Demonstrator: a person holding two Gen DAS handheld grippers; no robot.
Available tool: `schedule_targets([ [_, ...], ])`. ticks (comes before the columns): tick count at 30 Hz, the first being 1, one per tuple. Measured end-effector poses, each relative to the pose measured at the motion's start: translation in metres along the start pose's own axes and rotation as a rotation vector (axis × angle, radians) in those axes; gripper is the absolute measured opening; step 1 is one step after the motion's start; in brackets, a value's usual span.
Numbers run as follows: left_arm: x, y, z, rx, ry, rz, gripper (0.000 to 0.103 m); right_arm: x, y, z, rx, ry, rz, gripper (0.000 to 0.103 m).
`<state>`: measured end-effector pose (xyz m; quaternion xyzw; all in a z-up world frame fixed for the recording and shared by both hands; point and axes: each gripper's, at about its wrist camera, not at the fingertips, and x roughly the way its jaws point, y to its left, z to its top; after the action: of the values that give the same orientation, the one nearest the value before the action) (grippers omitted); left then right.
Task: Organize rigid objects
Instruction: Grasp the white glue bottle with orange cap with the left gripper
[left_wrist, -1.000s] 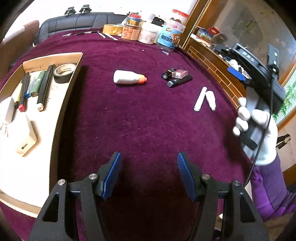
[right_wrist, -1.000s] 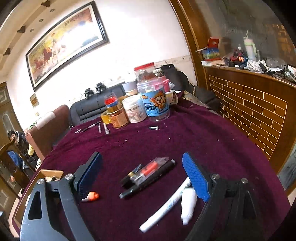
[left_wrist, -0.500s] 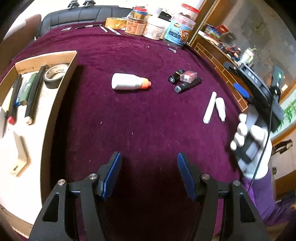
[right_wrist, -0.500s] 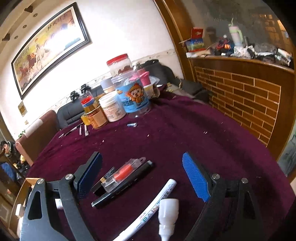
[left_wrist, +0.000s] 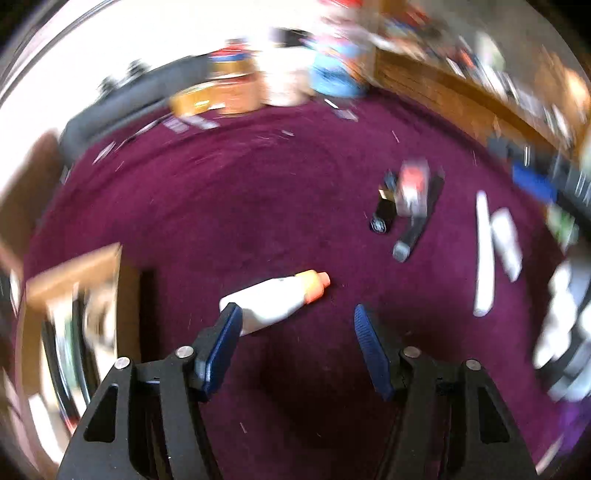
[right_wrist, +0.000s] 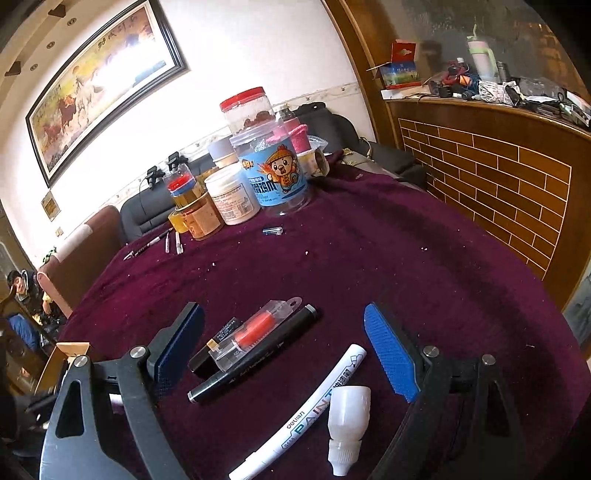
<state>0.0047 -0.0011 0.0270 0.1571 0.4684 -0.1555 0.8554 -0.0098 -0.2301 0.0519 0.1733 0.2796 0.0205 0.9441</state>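
Note:
A white glue bottle with an orange cap (left_wrist: 275, 302) lies on the purple cloth just beyond my left gripper (left_wrist: 295, 325). Its base is by the left pad; the jaws are opening and nothing sits between them. The left wrist view is blurred. My right gripper (right_wrist: 284, 350) is open above a black marker (right_wrist: 255, 365), a clear pack with a red piece (right_wrist: 255, 334) and a small black tube (right_wrist: 216, 343). A white paint pen (right_wrist: 306, 417) and a small white bottle (right_wrist: 349, 417) lie nearer, toward the right pad. The wooden tray (left_wrist: 74, 273) holds pens at the left.
Jars and tubs (right_wrist: 273, 173) stand in a group at the table's far side, with tape roll (right_wrist: 184, 218) and thin tools (right_wrist: 171, 242) beside them. A brick-patterned counter (right_wrist: 491, 177) runs along the right. A white-gloved hand (left_wrist: 565, 321) holds the right gripper.
My left gripper has swept forward and rolled, so the glue bottle now lies right at its left pad and the tray has slid to the left edge. The right gripper has barely shifted.

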Motion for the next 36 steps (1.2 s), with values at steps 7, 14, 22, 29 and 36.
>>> schedule_targets([
  [7,0.022,0.008,0.008,0.007,0.072,-0.115,0.014,0.004,0.001,-0.001,-0.006,0.017,-0.010,0.089],
  [14,0.004,0.014,-0.013,-0.120,0.055,-0.174,0.014,0.004,0.000,-0.002,-0.002,0.019,-0.013,0.089],
  [22,-0.014,0.018,-0.019,-0.219,-0.007,-0.219,0.012,0.008,-0.002,-0.003,-0.003,0.031,-0.022,0.088],
  [29,-0.004,0.002,-0.021,-0.185,0.023,-0.151,0.018,0.008,-0.003,-0.003,0.000,0.033,-0.022,0.088],
  [36,0.008,-0.009,-0.001,-0.220,0.029,-0.101,0.049,0.008,-0.002,-0.003,0.001,0.034,-0.012,0.088],
])
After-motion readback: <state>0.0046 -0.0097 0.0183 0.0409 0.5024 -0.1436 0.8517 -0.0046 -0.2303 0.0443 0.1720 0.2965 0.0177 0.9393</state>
